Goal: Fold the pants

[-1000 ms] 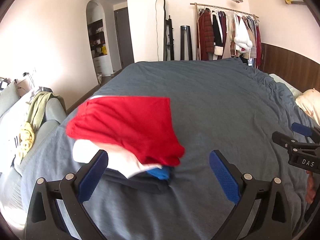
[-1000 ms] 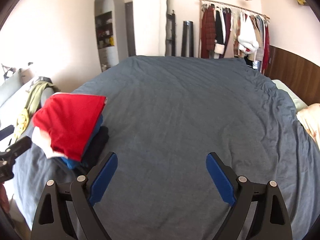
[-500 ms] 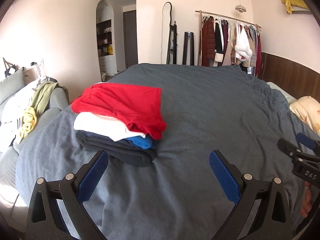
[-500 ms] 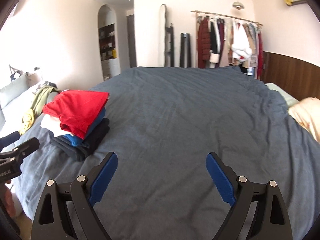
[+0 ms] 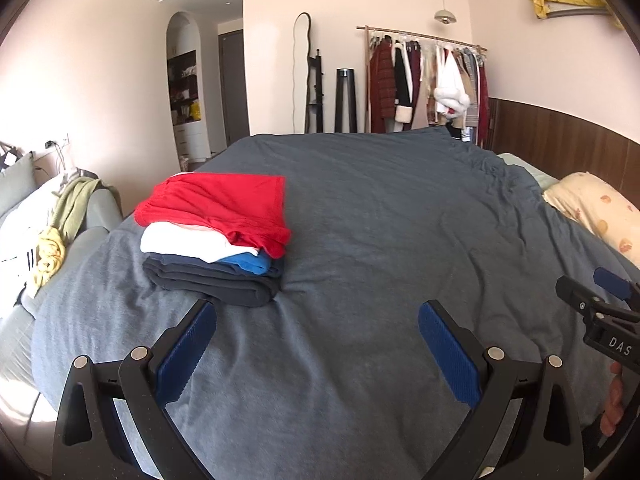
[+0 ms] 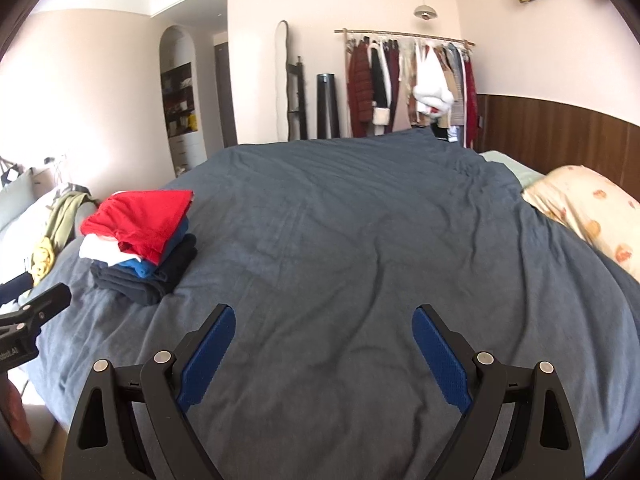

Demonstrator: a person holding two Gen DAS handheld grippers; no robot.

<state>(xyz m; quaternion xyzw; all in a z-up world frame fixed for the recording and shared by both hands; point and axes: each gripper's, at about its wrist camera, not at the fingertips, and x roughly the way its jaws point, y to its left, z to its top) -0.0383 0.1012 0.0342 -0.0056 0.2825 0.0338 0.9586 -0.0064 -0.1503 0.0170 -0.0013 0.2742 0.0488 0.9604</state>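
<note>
Pants (image 5: 224, 212), red and folded, lie on top of a clothes pile (image 5: 216, 276) at the bed's (image 5: 380, 220) left edge. My left gripper (image 5: 316, 344) and right gripper (image 6: 322, 344) have fingers wide apart, empty, over bare blanket.

We count four folded garments in one stack (image 5: 216, 240): red, white, blue, dark. Two grippers, one pillow (image 5: 596, 216), one clothes rack (image 5: 424, 80).

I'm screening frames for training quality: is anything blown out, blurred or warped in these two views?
Left wrist view: sharp, sunlight overexposes the sofa at left, fisheye bends the bed and darkens the corners. Right wrist view: left wall washed out by glare, folded stack crisp, same barrel distortion.
</note>
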